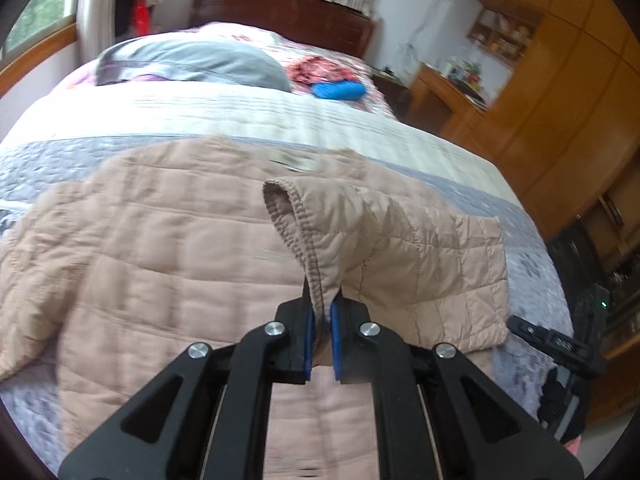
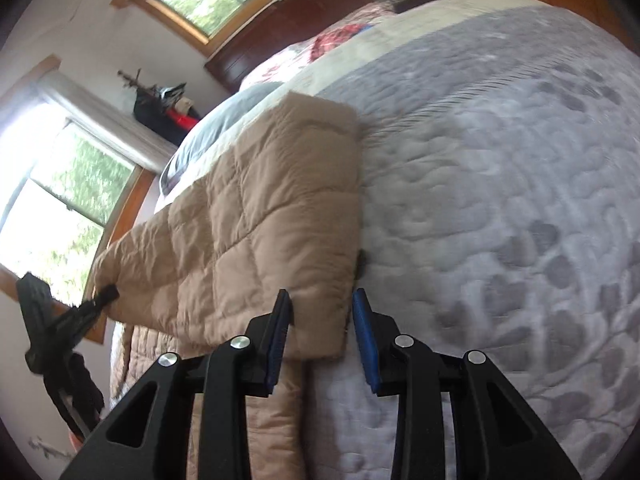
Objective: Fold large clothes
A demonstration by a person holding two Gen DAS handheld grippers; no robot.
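A beige quilted jacket (image 1: 160,240) lies spread on the bed. My left gripper (image 1: 322,312) is shut on the cuff of its sleeve (image 1: 384,240), which is lifted and folded across the jacket body. In the right wrist view the jacket (image 2: 248,216) lies to the left. My right gripper (image 2: 322,320) is open, its blue pads on either side of the jacket's folded corner, not gripping it. The left gripper (image 2: 96,300) shows there at the far left, holding the fabric edge. The right gripper (image 1: 556,344) shows at the right edge of the left wrist view.
The bed has a grey-and-cream quilted cover (image 1: 280,116) (image 2: 500,200). A grey pillow (image 1: 192,60), red cloth (image 1: 316,68) and a blue roll (image 1: 338,90) lie near the dark headboard (image 1: 288,12). Wooden cabinets (image 1: 560,100) stand to the right; windows (image 2: 60,184) to the left.
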